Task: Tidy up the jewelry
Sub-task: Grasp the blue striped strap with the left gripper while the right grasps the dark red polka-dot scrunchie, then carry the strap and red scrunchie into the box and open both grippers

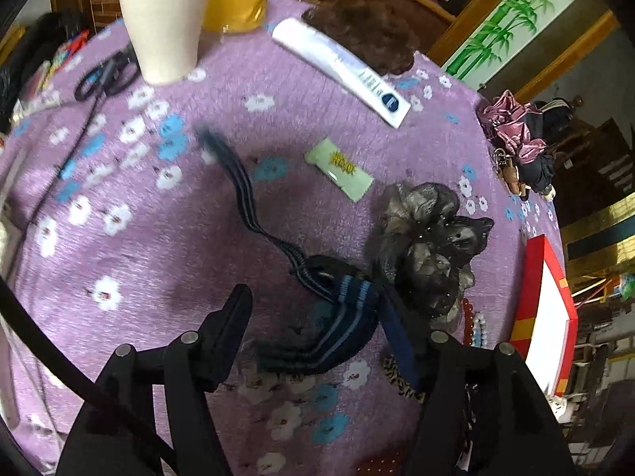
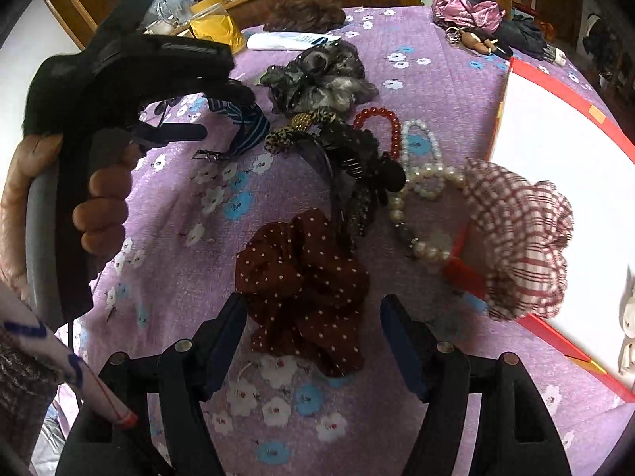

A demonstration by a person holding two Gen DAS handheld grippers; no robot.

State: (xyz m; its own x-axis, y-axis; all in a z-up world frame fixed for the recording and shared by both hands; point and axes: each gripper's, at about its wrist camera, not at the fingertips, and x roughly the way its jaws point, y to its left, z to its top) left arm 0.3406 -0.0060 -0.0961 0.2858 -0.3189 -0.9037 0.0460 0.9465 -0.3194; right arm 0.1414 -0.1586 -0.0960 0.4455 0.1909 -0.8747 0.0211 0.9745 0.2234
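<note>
Jewelry and hair pieces lie scattered on a purple floral tablecloth [image 2: 428,79]. Seen from the right wrist, the right gripper [image 2: 313,309] has its jaws parted, released, over a dark red dotted scrunchie [image 2: 305,289] that lies between the fingertips; the pads do not press it. Just beyond are a dark hair claw [image 2: 357,162], a red bead bracelet [image 2: 377,119], a pearl bracelet [image 2: 424,170] and a leopard tie [image 2: 293,131]. A checked scrunchie [image 2: 520,238] rests on the rim of a red box [image 2: 555,91] at the right edge. At the left a hand [image 2: 99,206] grips the left gripper's handle. Seen from the left wrist, the left gripper [image 1: 317,309] also stands released; a blue striped band [image 1: 341,317] lies between its fingers, draped against the right one, its tail trailing off blurred across the cloth. A grey fabric flower [image 1: 428,230] lies just beside the band. A cream cup [image 1: 162,20], scissors [image 1: 107,75] and a green packet [image 1: 341,168] sit farther off.
</note>
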